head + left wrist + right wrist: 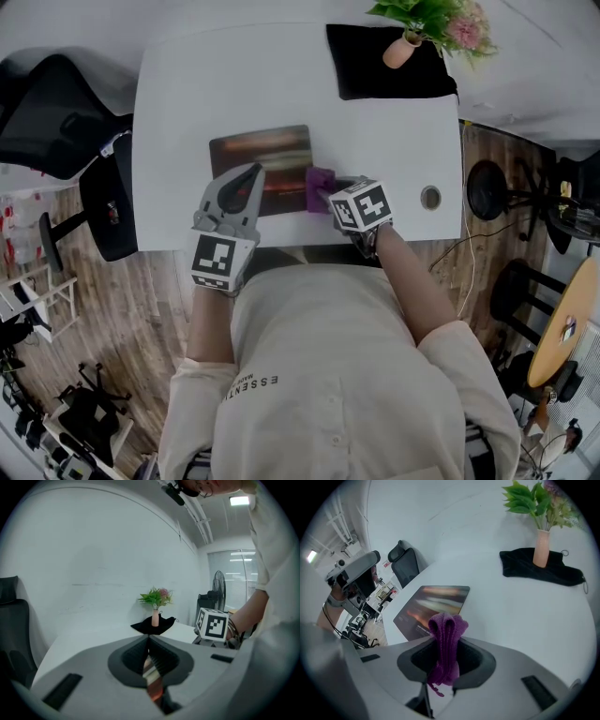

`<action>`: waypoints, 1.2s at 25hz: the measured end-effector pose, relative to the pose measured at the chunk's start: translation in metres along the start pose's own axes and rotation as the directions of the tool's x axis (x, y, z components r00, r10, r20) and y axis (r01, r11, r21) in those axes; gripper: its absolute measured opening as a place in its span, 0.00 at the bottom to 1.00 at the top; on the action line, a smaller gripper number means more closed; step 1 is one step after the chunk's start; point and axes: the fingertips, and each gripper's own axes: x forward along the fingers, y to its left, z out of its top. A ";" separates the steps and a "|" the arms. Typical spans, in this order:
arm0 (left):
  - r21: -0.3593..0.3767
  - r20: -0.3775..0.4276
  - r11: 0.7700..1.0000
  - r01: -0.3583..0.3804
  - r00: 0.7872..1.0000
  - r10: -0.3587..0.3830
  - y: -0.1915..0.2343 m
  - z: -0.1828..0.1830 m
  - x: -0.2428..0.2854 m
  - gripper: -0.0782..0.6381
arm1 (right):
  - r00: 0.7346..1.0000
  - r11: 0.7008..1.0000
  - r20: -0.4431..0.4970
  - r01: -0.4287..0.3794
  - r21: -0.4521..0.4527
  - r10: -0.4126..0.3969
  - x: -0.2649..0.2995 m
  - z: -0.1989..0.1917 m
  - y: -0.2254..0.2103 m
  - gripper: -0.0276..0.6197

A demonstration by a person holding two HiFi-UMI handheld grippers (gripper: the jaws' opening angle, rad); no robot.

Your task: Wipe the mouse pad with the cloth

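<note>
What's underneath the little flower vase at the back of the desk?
A black cloth lies under the vase, spread on the white desk. The patch right beneath the vase's base is covered, so nothing there can be seen.

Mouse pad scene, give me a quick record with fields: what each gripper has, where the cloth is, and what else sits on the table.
left gripper: fingers shut on the mouse pad, at its near left part
right gripper: fingers shut on the purple cloth
cloth position: at the pad's right edge; contact unclear
table: white
other items: vase of flowers standing on a black fabric piece, far right corner
</note>
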 end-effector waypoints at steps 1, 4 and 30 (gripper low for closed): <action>-0.001 0.004 1.000 -0.003 1.000 0.003 -0.002 0.002 0.002 0.11 | 1.000 1.000 -0.002 0.004 0.002 -0.004 -0.002 -0.002 -0.005 0.20; -0.012 0.027 1.000 -0.004 1.000 0.004 -0.007 0.009 0.007 0.11 | 1.000 0.999 -0.002 0.015 0.030 -0.015 -0.010 -0.006 -0.021 0.20; 0.123 0.159 0.981 -0.150 0.979 0.129 0.097 0.095 -0.073 0.11 | 0.696 0.960 0.718 0.195 -0.200 0.008 -0.143 0.196 0.092 0.20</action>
